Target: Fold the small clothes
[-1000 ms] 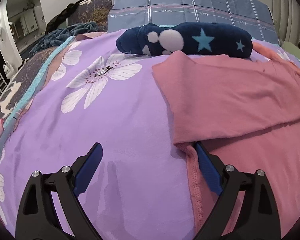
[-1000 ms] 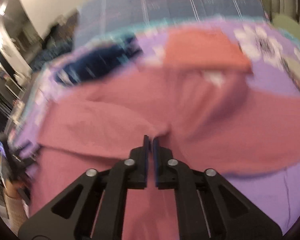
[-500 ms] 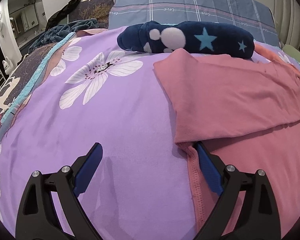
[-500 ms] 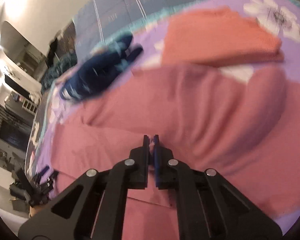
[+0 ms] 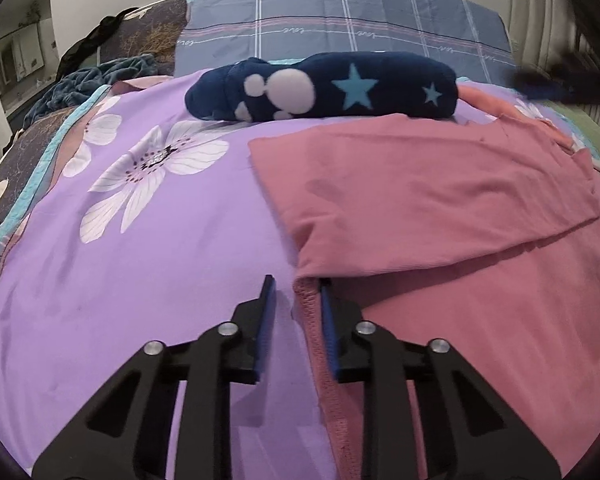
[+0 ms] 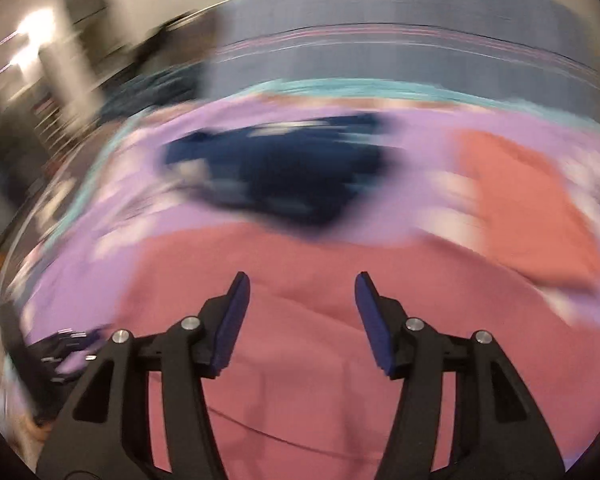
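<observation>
- A bed fills both views, covered by a purple flowered bedspread [image 5: 148,240] with a grey plaid pillow [image 5: 340,16] at its head.
- The pink garment [image 5: 440,208] lies spread on the right half of the bedspread, with an upper layer already laid over the lower one; the folded edge runs diagonally above the hem [image 5: 306,312].
- The left gripper [image 5: 296,296] sits low at the garment's near left corner, jaws narrowed around the stitched hem with a small gap visible on either side, so not yet pinching it.
- The right gripper [image 6: 300,292] hovers over the middle of the pink cloth, jaws spread wide and holding nothing; its view is heavily blurred.
- Likely step: taking the corner for the next fold. To do it well, close on both layers at the hem rather than the bottom one alone, and lift only slightly so the laid fold stays flat.
- Beyond the garment, a navy roll with stars [image 5: 324,88] lies near the pillow, and a folded orange piece [image 6: 528,208] sits to the right.
</observation>
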`<state>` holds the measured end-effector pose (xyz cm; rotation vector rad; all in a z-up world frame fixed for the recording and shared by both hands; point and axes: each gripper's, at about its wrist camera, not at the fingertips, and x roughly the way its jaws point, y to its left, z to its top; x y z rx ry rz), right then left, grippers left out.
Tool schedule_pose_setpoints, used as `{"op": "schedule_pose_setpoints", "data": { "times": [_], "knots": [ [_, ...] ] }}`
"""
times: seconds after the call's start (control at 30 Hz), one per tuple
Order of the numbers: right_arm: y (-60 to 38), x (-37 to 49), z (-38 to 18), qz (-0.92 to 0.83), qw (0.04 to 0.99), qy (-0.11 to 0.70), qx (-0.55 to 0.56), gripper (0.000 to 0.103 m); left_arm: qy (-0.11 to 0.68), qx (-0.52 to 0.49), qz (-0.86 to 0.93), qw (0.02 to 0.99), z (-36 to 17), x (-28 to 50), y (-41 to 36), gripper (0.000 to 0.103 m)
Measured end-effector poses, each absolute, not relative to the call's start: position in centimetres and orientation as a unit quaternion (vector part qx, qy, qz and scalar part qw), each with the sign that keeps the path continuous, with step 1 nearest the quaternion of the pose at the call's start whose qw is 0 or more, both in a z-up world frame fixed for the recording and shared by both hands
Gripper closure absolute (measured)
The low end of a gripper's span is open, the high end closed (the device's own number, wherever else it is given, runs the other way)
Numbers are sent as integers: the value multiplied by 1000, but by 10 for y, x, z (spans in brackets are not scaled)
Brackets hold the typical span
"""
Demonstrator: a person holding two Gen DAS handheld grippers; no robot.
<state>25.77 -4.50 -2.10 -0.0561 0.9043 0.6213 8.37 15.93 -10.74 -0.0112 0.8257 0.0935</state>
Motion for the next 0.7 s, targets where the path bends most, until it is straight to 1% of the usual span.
{"op": "schedule_pose_setpoints", "data": {
  "times": [0.17, 0.23, 0.3, 0.37, 0.4, 0.43, 0.47, 0.5, 0.57, 0.63, 0.7],
  "knots": [
    [97, 267, -33, 381, 795, 459, -114, 63, 390, -23, 32, 920, -105, 79, 163, 82],
    [135, 268, -48, 392, 776, 474, -138, 64, 391, -31, 28, 920, -106, 80, 166, 81],
    [161, 267, -62, 392, 764, 487, -159, 64, 393, -38, 25, 918, -107, 81, 167, 75],
    [183, 267, -74, 387, 758, 493, -181, 58, 395, -46, 20, 917, -108, 81, 169, 72],
    [189, 267, -79, 385, 755, 495, -190, 57, 395, -50, 17, 917, -108, 81, 170, 72],
    [194, 266, -83, 387, 753, 494, -197, 60, 394, -56, 14, 917, -108, 81, 172, 72],
    [199, 265, -88, 388, 752, 492, -203, 96, 391, -60, 14, 918, -108, 80, 173, 79],
    [206, 264, -92, 388, 752, 489, -212, 99, 388, -65, 11, 919, -106, 78, 174, 97],
    [217, 264, -91, 383, 764, 472, -217, 101, 391, -55, 23, 918, -106, 76, 172, 97],
    [226, 262, -88, 392, 771, 455, -213, 101, 406, -13, 47, 913, -108, 73, 161, 97],
    [232, 259, -91, 410, 768, 443, -213, 103, 408, 7, 54, 911, -108, 71, 155, 97]
  ]
}}
